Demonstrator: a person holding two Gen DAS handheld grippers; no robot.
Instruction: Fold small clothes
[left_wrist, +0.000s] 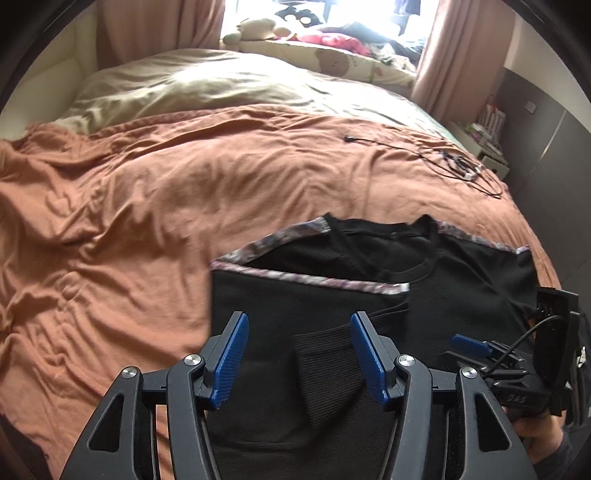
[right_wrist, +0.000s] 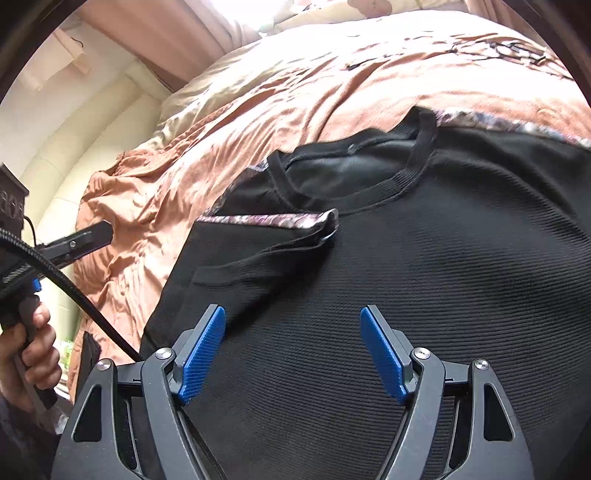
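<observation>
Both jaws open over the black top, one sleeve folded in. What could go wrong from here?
1. The folded sleeve lies loose on the top; dragging the left gripper over it could undo the fold.
2. The sheet underneath is wrinkled and soft; a low pinch by the right gripper might catch it along with the top.
3. Cables lie on the bed beyond the collar; sliding the top that way could snag them.

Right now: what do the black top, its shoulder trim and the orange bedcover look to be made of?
Black top: fine ribbed knit, matte; parallel ridges show across the body, probably cotton or a blend.
Shoulder trim: mottled pink-grey band with a slight sheen, possibly a woven or printed tape; too blurred to say.
Orange bedcover: thin soft fabric, matte to faintly lustrous, lying in many small creases; fibre unclear.
</observation>
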